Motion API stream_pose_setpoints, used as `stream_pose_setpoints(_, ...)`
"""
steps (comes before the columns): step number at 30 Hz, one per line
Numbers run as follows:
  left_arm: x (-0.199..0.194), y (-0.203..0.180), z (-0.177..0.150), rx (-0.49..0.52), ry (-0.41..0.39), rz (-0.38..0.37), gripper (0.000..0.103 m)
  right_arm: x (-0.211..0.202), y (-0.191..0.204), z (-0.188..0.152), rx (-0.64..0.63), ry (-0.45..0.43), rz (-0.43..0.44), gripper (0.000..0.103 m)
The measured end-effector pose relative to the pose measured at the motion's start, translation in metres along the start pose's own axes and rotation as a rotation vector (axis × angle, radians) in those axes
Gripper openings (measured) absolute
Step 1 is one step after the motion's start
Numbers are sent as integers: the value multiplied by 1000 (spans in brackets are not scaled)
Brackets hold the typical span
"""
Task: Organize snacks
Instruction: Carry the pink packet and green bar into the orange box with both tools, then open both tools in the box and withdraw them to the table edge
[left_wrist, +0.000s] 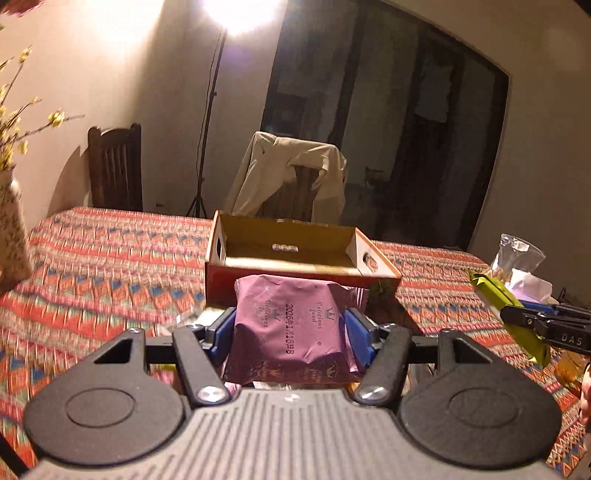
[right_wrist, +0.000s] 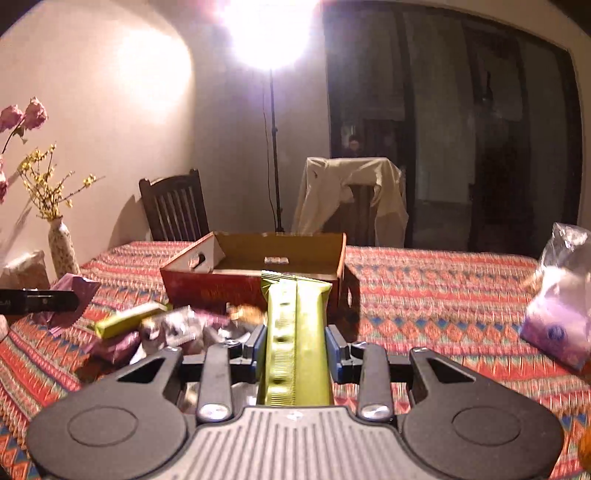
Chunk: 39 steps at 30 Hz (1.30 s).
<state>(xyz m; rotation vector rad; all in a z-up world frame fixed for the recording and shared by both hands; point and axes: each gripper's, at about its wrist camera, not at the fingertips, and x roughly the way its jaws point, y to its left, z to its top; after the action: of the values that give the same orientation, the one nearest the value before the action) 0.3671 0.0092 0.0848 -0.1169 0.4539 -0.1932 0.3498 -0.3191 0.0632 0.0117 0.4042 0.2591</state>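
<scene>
My left gripper (left_wrist: 290, 332) is shut on a purple snack packet (left_wrist: 291, 325) and holds it above the table, in front of the red cardboard box (left_wrist: 221, 275). My right gripper (right_wrist: 295, 349) is shut on a long green snack bar (right_wrist: 297, 332), also held up in front of the box (right_wrist: 207, 291). The box is open and holds one small wrapped snack (right_wrist: 276, 260). The right gripper with the green bar also shows at the right of the left wrist view (left_wrist: 517, 314). The left gripper with the purple packet shows at the left of the right wrist view (right_wrist: 70, 297).
A pile of loose snacks (right_wrist: 166, 328), including another green bar (right_wrist: 125, 320), lies on the patterned tablecloth (right_wrist: 424, 288) left of the box. A clear plastic bag (right_wrist: 561, 295) lies at the right. A vase of flowers (right_wrist: 61, 245) stands at the left. Chairs stand behind the table.
</scene>
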Motion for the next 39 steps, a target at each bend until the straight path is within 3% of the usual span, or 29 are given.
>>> stream_pose_setpoints(6, 79, 25, 72, 14, 24, -3, 64, 57, -10, 61, -21, -19, 27, 33)
stream_pose_setpoints(13, 228, 39, 118, 37, 165, 33, 64, 193, -28, 138, -27, 103, 28, 33)
stream_pose_setpoints(17, 308, 43, 122, 83, 246, 116, 64, 291, -39, 150, -1, 236, -6, 33)
stream_pose_setpoints(22, 376, 42, 116, 198, 348, 143, 64, 384, -31, 138, -29, 395, -36, 33)
stream_pose_setpoints(28, 419, 49, 112, 165, 415, 188, 69, 443, -11, 121, -237, 494, -198, 33)
stream_pose_setpoints(35, 416, 54, 109, 135, 383, 199, 77, 458, -4, 106, -300, 509, -211, 34)
stream_pose_setpoints(36, 415, 57, 110, 126, 383, 196, 77, 457, -4, 106, -293, 502, -209, 36)
stream_pose_setpoints(38, 410, 59, 114, 113, 391, 184, 77, 453, -8, 111, -265, 484, -195, 52)
stream_pose_setpoints(39, 406, 58, 117, 108, 391, 179, 77, 449, -9, 113, -251, 478, -191, 54)
